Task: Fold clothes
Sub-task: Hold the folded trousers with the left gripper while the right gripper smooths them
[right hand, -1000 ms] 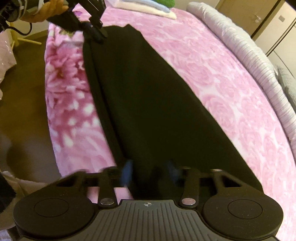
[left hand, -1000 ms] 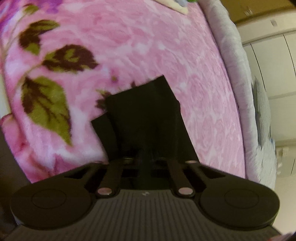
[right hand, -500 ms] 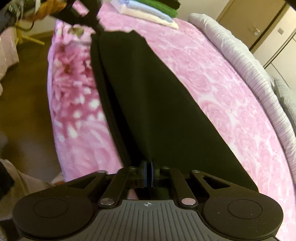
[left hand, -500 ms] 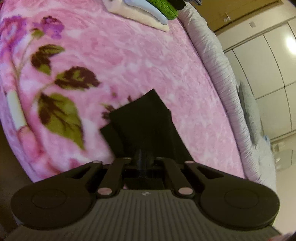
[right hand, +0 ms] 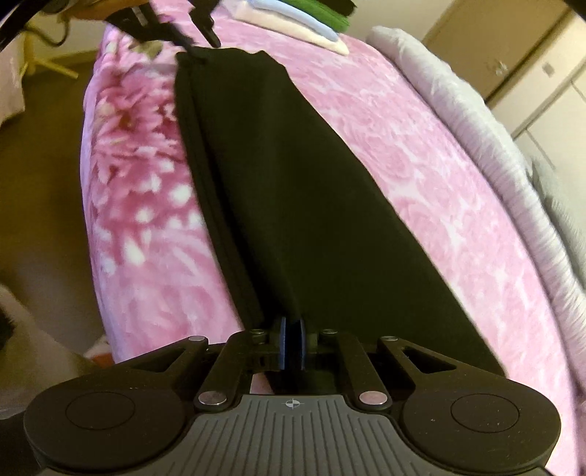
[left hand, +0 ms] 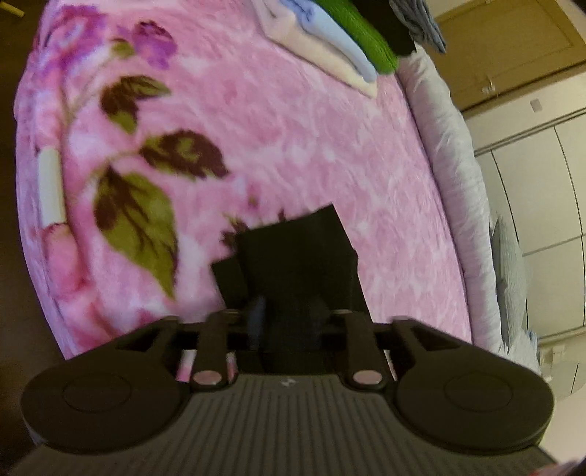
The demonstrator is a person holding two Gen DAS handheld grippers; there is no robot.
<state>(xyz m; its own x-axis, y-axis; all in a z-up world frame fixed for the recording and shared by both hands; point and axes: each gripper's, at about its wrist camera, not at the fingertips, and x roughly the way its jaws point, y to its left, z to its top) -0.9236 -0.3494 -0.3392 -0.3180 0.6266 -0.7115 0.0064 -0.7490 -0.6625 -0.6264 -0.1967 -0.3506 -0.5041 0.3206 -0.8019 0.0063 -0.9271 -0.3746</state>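
A long black garment [right hand: 293, 183] lies folded lengthwise on the pink flowered blanket [right hand: 421, 175]. My right gripper [right hand: 292, 344] is shut on its near end, blue pads pinching the cloth. At the far end my left gripper [right hand: 199, 38] hovers just over the garment's corner. In the left wrist view that end of the black garment [left hand: 300, 256] lies flat on the blanket [left hand: 293, 128]. There my left gripper [left hand: 285, 315] has its jaws opening. Its fingers stand apart over the cloth and the pads do not press on it.
A stack of folded clothes [left hand: 329, 47] in cream, blue and green sits at the blanket's far end, also the stack [right hand: 304, 22]. A grey quilt roll [right hand: 476, 121] runs along the bed's far side. The floor [right hand: 44, 153] drops off at the left.
My left gripper has opened and let go of the garment's far end, tilting up a little. My right gripper has closed on the near end.
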